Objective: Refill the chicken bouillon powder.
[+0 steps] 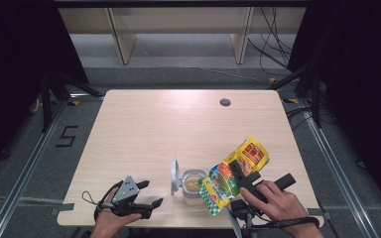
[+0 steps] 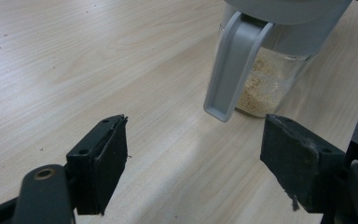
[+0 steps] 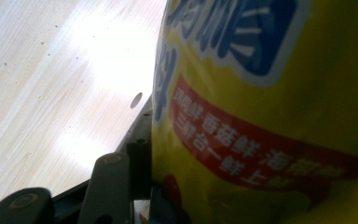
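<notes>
My left tool sat at the near left of the counter, resting low with its jaws spread wide and nothing between them. In the left gripper view the two black pads framed bare wood, and beyond them stood the container's grey lid flap.

To the right of that tool, near the middle of the near edge, stood the clear container with its lid swung open and upright on its left side. A pale granular fill already lay in the bottom of it.

Further right, my right tool clenched the yellow packet, which was tilted down and to the left so that its lower end hung just at the container's right rim. In the right gripper view the packet's printed face pressed against one pad; the other pad was hidden behind the packet.

I judged the step in hand to be pouring from the packet into the container. Whether anything was flowing I could not tell. The next move, as I read it, called for keeping the packet's mouth over the opening, tipping it a little steeper to empty it, and bringing the idle left tool in to steady the container if it threatened to slide.
</notes>
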A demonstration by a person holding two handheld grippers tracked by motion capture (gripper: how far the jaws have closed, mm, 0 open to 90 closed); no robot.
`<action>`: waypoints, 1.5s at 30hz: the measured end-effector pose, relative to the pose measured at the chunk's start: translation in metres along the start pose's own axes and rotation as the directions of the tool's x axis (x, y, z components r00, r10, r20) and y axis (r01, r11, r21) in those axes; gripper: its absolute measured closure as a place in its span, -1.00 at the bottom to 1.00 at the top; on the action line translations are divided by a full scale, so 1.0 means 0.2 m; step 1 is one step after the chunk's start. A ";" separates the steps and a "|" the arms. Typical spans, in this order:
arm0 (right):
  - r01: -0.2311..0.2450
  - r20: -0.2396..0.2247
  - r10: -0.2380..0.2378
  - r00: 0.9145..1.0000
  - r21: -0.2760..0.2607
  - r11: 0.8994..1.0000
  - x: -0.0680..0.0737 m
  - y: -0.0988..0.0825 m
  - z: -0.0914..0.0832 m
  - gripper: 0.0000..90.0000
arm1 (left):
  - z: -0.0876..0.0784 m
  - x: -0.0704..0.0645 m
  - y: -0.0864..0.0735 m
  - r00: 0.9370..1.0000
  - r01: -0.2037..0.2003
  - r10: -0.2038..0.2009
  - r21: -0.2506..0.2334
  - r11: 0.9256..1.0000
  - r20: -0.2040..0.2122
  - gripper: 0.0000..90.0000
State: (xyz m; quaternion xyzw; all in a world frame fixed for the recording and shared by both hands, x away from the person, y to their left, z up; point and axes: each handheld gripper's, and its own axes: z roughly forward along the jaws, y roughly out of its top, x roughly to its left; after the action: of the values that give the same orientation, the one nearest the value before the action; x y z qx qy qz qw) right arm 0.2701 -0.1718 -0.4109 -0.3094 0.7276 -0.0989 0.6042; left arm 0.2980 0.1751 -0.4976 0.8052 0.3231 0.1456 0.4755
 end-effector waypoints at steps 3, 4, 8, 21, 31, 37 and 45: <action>-0.001 0.002 0.001 1.000 -0.004 1.000 0.00 0.00 0.00 0.19 | 0.00 0.00 0.00 1.000 0.008 -0.008 -0.012 1.000 0.009 -0.51; -0.003 0.000 0.003 1.000 -0.004 1.000 0.00 0.00 0.00 0.19 | 0.00 0.00 0.00 1.000 0.009 -0.009 -0.011 1.000 0.010 -0.51; -0.018 -0.002 0.018 1.000 -0.003 1.000 0.01 0.01 0.00 0.19 | 0.00 0.00 0.00 1.000 0.005 -0.005 -0.014 1.000 0.007 -0.51; -0.007 -0.002 0.007 1.000 -0.004 1.000 0.00 0.00 0.00 0.19 | 0.00 0.00 0.00 1.000 0.009 -0.008 -0.013 1.000 0.007 -0.51; -0.009 -0.002 0.009 1.000 -0.006 1.000 0.00 -0.01 0.00 0.19 | 0.00 -0.01 0.00 1.000 0.012 -0.012 -0.018 1.000 0.009 -0.51; -0.028 0.000 0.028 1.000 -0.004 1.000 0.01 0.00 0.00 0.19 | 0.00 0.00 0.01 1.000 -0.016 0.016 -0.018 1.000 0.009 -0.51; -0.006 -0.003 0.006 1.000 -0.005 1.000 0.01 0.00 0.00 0.19 | 0.00 0.00 0.00 1.000 0.017 -0.017 -0.017 1.000 0.008 -0.51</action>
State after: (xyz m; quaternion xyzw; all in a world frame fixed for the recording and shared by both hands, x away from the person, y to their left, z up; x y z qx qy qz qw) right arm 0.2704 -0.1721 -0.4121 -0.3086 0.7298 -0.0959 0.6025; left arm 0.2975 0.1743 -0.4974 0.7989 0.3266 0.1411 0.4849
